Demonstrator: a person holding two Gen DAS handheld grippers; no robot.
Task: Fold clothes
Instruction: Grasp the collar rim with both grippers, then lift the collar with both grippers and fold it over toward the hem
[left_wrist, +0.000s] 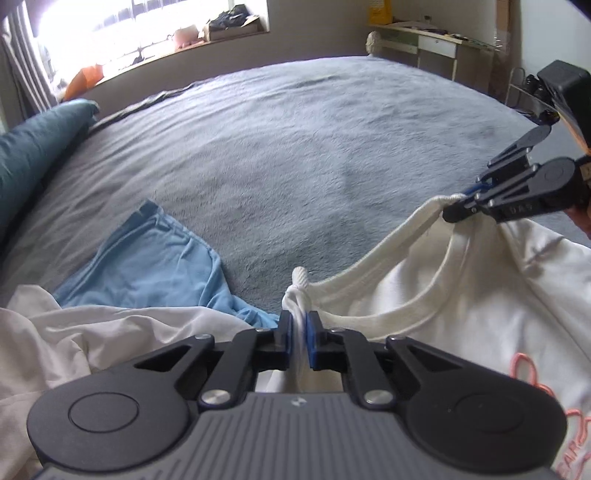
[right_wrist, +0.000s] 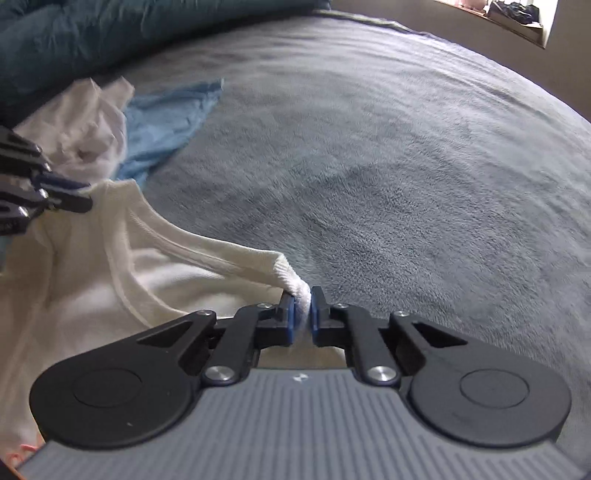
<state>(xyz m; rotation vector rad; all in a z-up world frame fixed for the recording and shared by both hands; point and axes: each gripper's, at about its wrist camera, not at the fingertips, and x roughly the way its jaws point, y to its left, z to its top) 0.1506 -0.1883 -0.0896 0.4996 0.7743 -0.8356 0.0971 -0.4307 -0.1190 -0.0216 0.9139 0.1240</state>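
A white T-shirt (left_wrist: 461, 302) with a ribbed neckline and a pink print hangs stretched between both grippers above the grey bed. In the left wrist view my left gripper (left_wrist: 299, 317) is shut on a bunched bit of its neck edge. My right gripper (left_wrist: 456, 208) enters from the right and pinches the other side of the neckline. In the right wrist view my right gripper (right_wrist: 303, 297) is shut on the ribbed edge of the T-shirt (right_wrist: 92, 266). My left gripper (right_wrist: 83, 195) grips the same shirt at the left border.
A light blue garment (left_wrist: 155, 258) and another white garment (left_wrist: 92, 339) lie crumpled at the bed's left side. A teal pillow (left_wrist: 33, 147) lies beyond them. The grey bedspread (left_wrist: 314, 147) stretches ahead. A desk (left_wrist: 424, 37) and a window sill stand behind the bed.
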